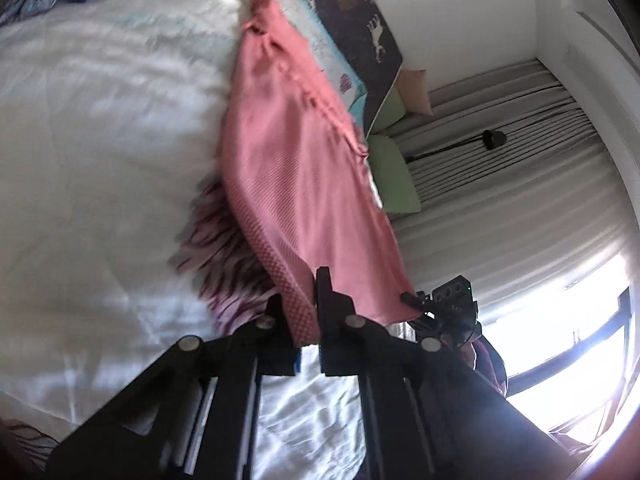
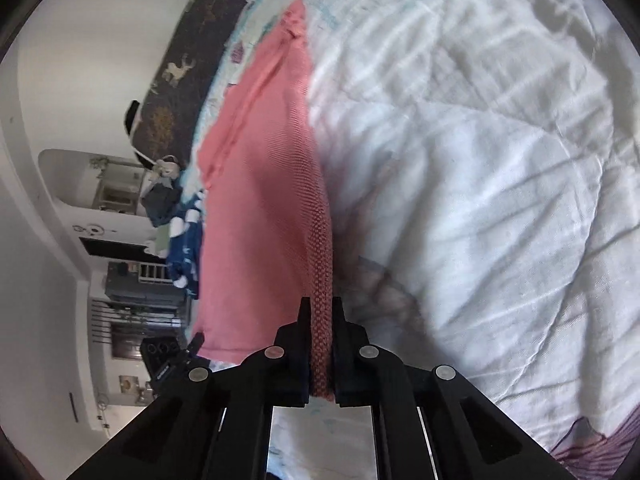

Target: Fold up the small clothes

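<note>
Left wrist view: pink cloth [image 1: 296, 184] hanging stretched above the white quilt [image 1: 100, 120], far end trailing toward the patterned pillow edge [image 1: 320, 40], near hem pinched tight between the jaws of the left gripper [image 1: 310, 312], closed down to the thickness of the fabric. Second corner of the same hem being gripped lower right by the other tool, its tip just showing at the cloth's edge. Right wrist view: same cloth [image 2: 260, 200] running lengthwise away, its knitted edge clamped in the right gripper [image 2: 320, 332], jaws likewise closed hard on the fabric; left tool peeking in at the lower left corner of the hem. Striped purple cloth [image 1: 224, 264] lying on the quilt beneath, blurred. Grey curtain [image 1: 500, 184] and bright window [image 1: 568, 344] showing beyond the bed; blue garment [image 2: 182, 248] lying past the pink edge.
</note>
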`<action>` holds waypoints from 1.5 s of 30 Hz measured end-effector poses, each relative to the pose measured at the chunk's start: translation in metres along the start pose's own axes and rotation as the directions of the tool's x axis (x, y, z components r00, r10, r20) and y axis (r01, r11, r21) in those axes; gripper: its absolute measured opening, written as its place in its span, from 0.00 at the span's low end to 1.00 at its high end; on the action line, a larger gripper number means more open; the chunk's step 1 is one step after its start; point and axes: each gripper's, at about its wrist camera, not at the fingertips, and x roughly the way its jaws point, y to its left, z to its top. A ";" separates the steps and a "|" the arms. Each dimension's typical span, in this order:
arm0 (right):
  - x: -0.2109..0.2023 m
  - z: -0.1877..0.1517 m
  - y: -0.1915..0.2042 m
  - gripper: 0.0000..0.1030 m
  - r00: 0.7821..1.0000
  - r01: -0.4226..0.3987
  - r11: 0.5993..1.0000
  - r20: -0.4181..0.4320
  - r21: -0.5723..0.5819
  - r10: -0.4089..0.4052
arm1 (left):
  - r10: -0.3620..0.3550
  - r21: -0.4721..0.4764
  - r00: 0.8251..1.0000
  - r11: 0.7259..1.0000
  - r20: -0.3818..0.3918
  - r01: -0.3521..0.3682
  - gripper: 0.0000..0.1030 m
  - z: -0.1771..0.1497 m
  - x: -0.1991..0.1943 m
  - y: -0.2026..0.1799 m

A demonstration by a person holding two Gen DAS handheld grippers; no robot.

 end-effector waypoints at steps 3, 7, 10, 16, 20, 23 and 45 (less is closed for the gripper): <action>-0.002 0.008 0.013 0.05 1.000 -0.025 1.000 0.005 -0.011 0.026 | -0.014 0.030 1.000 0.999 0.005 0.014 0.06 0.012 -0.001 -0.012; -0.008 0.029 0.037 0.05 0.995 -0.092 0.995 0.032 -0.032 0.093 | -0.046 0.064 0.999 0.997 0.027 0.044 0.06 0.036 -0.001 -0.028; -0.010 0.046 0.056 0.05 0.992 -0.118 0.992 0.040 -0.052 0.120 | -0.067 0.075 0.997 0.995 0.046 0.064 0.06 0.059 0.000 -0.036; -0.005 0.091 0.102 0.05 0.986 -0.144 0.983 0.064 -0.116 0.152 | -0.110 0.051 0.986 0.993 0.122 0.105 0.06 0.116 0.002 -0.045; 0.001 0.127 0.117 0.05 0.982 -0.161 0.981 0.082 -0.107 0.170 | -0.156 -0.008 0.973 0.987 0.172 0.160 0.06 0.153 0.010 -0.041; 0.009 0.158 0.125 0.05 0.981 -0.167 0.983 0.092 -0.076 0.174 | -0.184 -0.033 0.965 0.981 0.189 0.193 0.06 0.180 0.021 -0.044; 0.116 0.360 0.084 0.07 0.996 -0.036 0.994 0.088 0.102 0.027 | -0.071 -0.315 0.971 0.938 0.226 0.142 0.10 0.305 0.122 0.022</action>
